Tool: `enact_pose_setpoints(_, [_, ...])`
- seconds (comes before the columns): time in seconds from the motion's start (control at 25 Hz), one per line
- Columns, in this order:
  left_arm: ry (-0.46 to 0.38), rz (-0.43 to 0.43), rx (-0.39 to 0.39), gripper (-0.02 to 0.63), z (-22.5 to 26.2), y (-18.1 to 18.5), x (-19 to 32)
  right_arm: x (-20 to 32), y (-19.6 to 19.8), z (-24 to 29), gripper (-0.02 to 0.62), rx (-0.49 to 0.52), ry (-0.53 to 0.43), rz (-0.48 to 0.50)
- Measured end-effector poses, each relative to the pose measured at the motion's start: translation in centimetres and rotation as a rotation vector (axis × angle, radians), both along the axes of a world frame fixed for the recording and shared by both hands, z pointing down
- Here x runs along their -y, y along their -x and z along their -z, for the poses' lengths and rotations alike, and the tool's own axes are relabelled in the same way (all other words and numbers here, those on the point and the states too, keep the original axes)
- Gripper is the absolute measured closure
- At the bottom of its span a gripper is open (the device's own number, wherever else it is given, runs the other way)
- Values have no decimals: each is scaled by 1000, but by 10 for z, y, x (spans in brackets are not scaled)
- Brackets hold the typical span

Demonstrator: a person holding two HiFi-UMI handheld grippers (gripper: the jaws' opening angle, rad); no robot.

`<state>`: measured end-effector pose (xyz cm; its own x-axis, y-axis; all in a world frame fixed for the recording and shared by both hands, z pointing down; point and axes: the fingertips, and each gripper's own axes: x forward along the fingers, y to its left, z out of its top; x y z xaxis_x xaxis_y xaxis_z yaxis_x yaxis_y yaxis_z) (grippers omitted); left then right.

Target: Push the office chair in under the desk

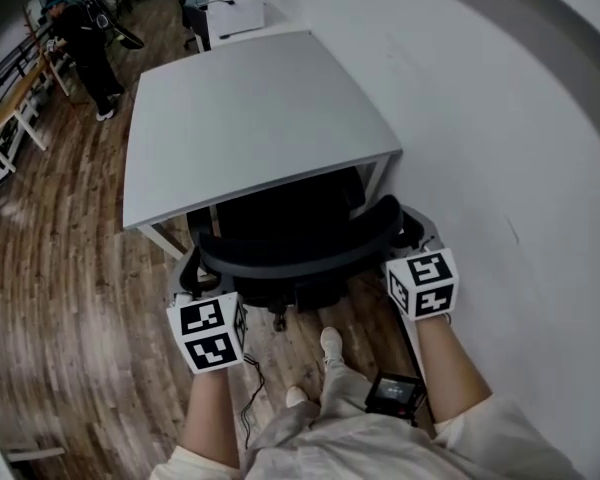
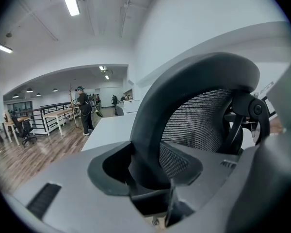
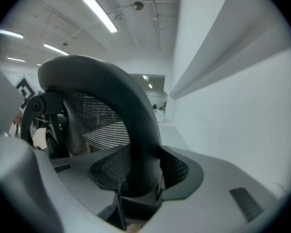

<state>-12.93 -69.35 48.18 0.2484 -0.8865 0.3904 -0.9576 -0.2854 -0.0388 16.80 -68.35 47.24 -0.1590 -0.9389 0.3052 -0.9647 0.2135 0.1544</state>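
Both the left gripper (image 1: 196, 286) and the right gripper (image 1: 398, 260) pinch the back rim of the office chair (image 1: 300, 238), whose seat sits partly under the desk's (image 1: 250, 118) near edge. Uneven pushing could swivel it into the desk leg (image 1: 378, 178) at the near right corner.

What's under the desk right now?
The office chair reaches partly under the desk; its backrest is outside. The desk hides the seat's front and anything else beneath.

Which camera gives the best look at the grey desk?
The head view: it shows the whole desk top from above. The left gripper view catches only a strip past the chair back; the right, barely a sliver.
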Motion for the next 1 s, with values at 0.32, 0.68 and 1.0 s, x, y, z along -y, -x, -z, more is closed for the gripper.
enact_pose_setpoints(0.32, [16,2,-10,426,-2,2,16,20,2,0,397,3,5,9])
enact_pose_setpoints(0.68, [20,13,-15,426,0,2,37,42,3,2,397,6,16,20])
enact_pose_setpoints(1.0, [17,29,-9,426,0,-1,60,66,0,2,396,14,25,35])
